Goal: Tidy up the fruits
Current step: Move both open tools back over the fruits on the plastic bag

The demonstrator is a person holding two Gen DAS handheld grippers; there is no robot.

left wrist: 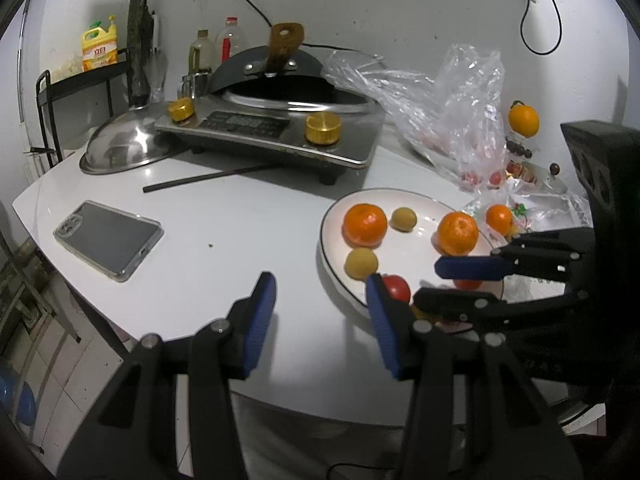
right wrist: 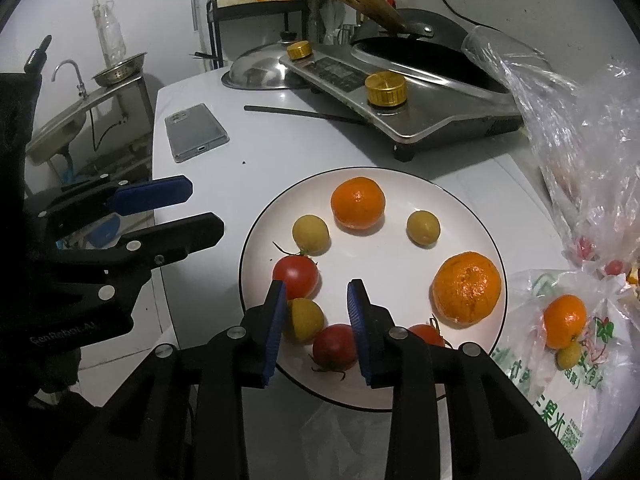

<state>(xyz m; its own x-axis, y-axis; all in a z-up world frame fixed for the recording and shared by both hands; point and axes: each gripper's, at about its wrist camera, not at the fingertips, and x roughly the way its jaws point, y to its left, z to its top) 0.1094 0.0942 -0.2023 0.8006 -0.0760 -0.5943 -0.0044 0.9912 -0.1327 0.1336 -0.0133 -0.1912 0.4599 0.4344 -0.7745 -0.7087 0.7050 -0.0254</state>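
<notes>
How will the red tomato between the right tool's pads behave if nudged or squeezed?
The red tomato is round and sits on a smooth glossy plate, so it will probably roll when nudged. Its skin looks shiny, so likely slick against the pads. It probably bruises if squeezed hard. Neighbouring yellow fruit may get bumped.

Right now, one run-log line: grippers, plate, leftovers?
left gripper: open, empty, beside plate | right gripper: open over plate, tomato between pads | bag: orange remaining
</notes>
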